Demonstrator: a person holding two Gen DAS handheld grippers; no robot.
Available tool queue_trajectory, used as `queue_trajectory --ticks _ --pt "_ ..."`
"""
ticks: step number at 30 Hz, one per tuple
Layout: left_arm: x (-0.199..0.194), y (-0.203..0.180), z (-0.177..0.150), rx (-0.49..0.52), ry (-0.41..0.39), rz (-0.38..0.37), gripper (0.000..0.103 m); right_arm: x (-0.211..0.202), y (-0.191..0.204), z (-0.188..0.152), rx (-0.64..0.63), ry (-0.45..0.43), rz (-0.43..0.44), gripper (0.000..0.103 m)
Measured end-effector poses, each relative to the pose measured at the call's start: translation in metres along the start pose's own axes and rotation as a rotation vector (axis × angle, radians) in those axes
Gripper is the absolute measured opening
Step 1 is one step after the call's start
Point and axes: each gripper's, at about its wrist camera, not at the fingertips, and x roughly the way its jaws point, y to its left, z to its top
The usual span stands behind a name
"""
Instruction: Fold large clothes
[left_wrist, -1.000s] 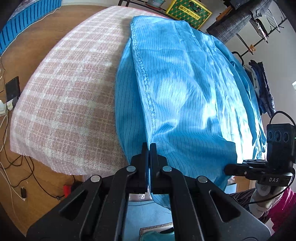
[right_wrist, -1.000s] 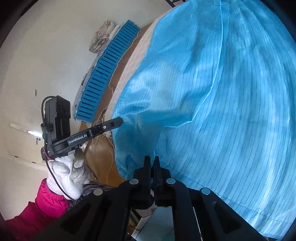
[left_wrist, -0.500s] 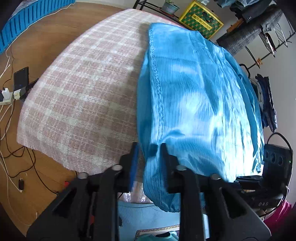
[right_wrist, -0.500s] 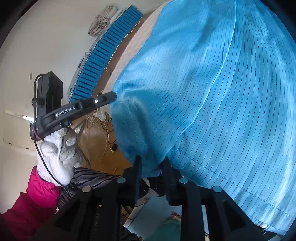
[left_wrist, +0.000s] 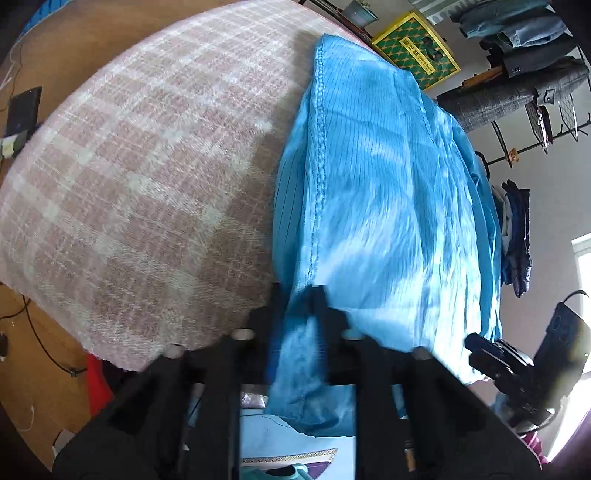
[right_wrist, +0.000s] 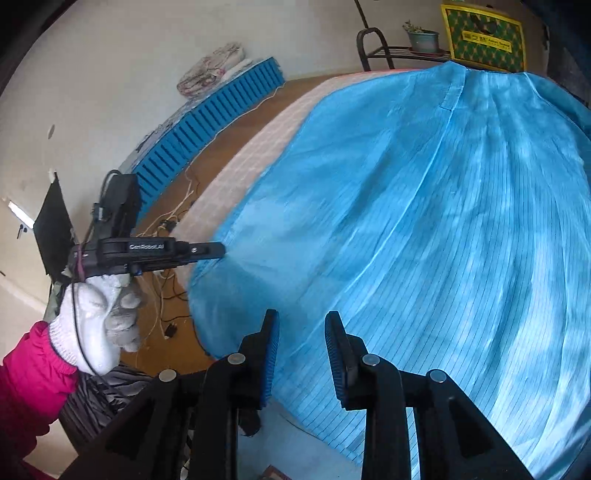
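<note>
— What's spread over that pink plaid blanket (left_wrist: 140, 177)?

— A big blue pinstriped garment (left_wrist: 388, 206), lying along the right part of the blanket, its near hem hanging off the front edge. A stitched seam runs down its left side.

— And the tongs?

— The left gripper (left_wrist: 299, 295) has just been closing: a fold of the hem runs down between its jaws. The picture is blurred there, but the jaws look pinched on the cloth. A white-gloved hand (right_wrist: 99, 325) with a magenta sleeve (right_wrist: 26, 373) holds it.

— The right one?

— The right gripper (right_wrist: 301, 332) stands partly open over the near hem. Blue cloth shows in the gap, but the pads aren't pressing on it.
</note>
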Motion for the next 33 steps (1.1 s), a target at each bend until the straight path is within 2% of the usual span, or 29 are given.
queue_trajectory --ticks 2,4,5,9,11,13,16,19,23,27,32,33 --pt "-0.002 -0.006 -0.002 0.01 -0.028 0.013 0.001 0.016 -0.005 0.003 0.023 0.031 0.0 0.03" --pt "-0.009 -0.017 -0.005 0.053 -0.058 0.021 0.001 0.028 -0.009 0.004 0.035 0.063 -0.017 0.037" --pt "-0.014 -0.023 -0.005 0.072 -0.074 0.014 0.001 0.031 -0.014 0.002 0.039 0.072 -0.015 0.037" --pt "-0.029 -0.046 -0.006 0.152 -0.132 0.015 0.0 0.023 -0.024 0.02 0.094 0.089 0.057 0.04" --pt "-0.031 -0.053 -0.007 0.167 -0.143 0.012 0.0 0.014 -0.026 0.041 0.11 0.056 0.084 0.044" --pt "-0.031 -0.055 -0.007 0.165 -0.143 -0.001 0.0 0.01 -0.022 0.066 0.102 0.036 0.095 0.054" --pt "-0.031 -0.056 -0.008 0.17 -0.134 -0.009 0.0 0.013 -0.009 0.106 0.062 0.017 0.076 0.054" --pt "-0.029 -0.062 -0.008 0.178 -0.133 -0.018 0.0 0.033 0.007 0.146 0.038 0.044 0.077 0.055" --pt "-0.029 -0.065 -0.007 0.182 -0.13 -0.029 0.0 0.075 0.041 0.188 -0.022 0.101 0.006 0.058" --pt "-0.029 -0.065 -0.006 0.177 -0.127 -0.038 0.0 0.117 0.063 0.207 -0.087 0.167 -0.089 0.058" --pt "-0.03 -0.068 -0.007 0.186 -0.121 -0.055 0.0 0.158 0.065 0.222 -0.104 0.233 -0.244 0.056" --pt "-0.03 -0.069 -0.007 0.192 -0.121 -0.056 0.0 0.164 0.063 0.222 -0.098 0.244 -0.261 0.045"
